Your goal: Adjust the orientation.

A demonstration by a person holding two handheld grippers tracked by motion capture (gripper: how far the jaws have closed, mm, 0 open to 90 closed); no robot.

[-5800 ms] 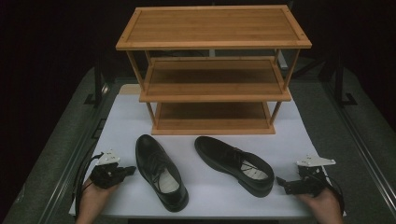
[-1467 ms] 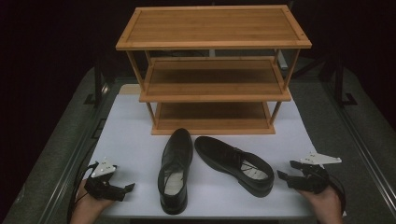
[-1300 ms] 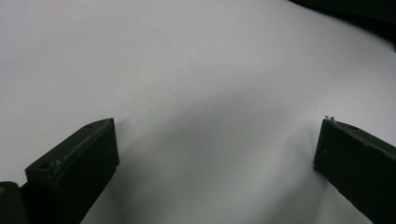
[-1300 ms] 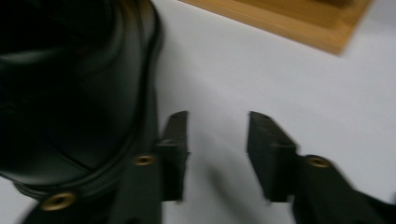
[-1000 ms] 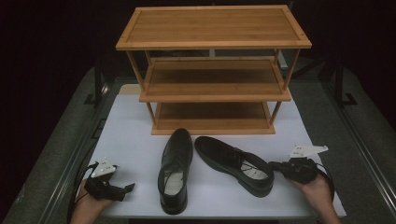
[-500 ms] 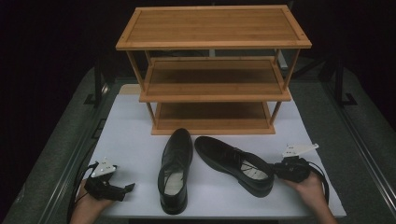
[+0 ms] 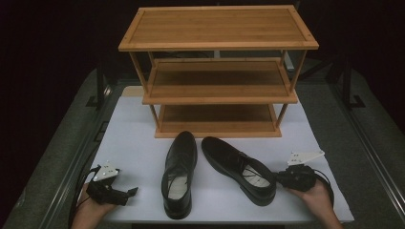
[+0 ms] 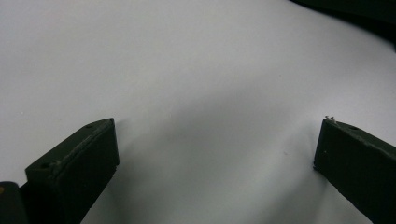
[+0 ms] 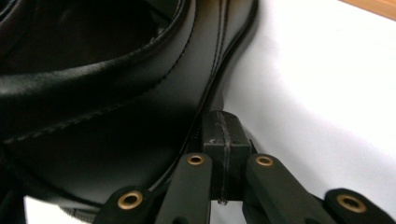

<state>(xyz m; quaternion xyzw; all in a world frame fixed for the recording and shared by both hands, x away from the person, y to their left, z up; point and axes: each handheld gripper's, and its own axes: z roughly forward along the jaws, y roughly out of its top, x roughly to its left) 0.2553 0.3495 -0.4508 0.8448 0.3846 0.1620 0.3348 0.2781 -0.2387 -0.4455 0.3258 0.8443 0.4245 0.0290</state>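
Observation:
Two black leather dress shoes lie on the white table cover [image 7: 138, 152] in front of a wooden three-shelf rack [image 7: 217, 93]. The left shoe [image 7: 179, 174] points straight at the rack. The right shoe [image 7: 236, 167] lies slanted, heel toward the near right. My right gripper [image 7: 279, 179] is shut with nothing between its jaws. In the right gripper view its joined tips [image 9: 223, 133] touch the right shoe [image 9: 116, 93] low on its outer side, by the heel. My left gripper [image 7: 130, 192] rests near the front left, open, apart from the shoes. Bare white cover lies between its fingertips [image 8: 215, 135].
All three shelves of the rack hold nothing. Dark grey padding [image 7: 62, 157] flanks the white cover on both sides. Bare cover lies between the shoes and the rack's base, and to the left of the left shoe.
The left shoe now lies straighter and closer to the right shoe than at first. My right gripper has moved left up to the right shoe's heel side. The left gripper has stayed put.

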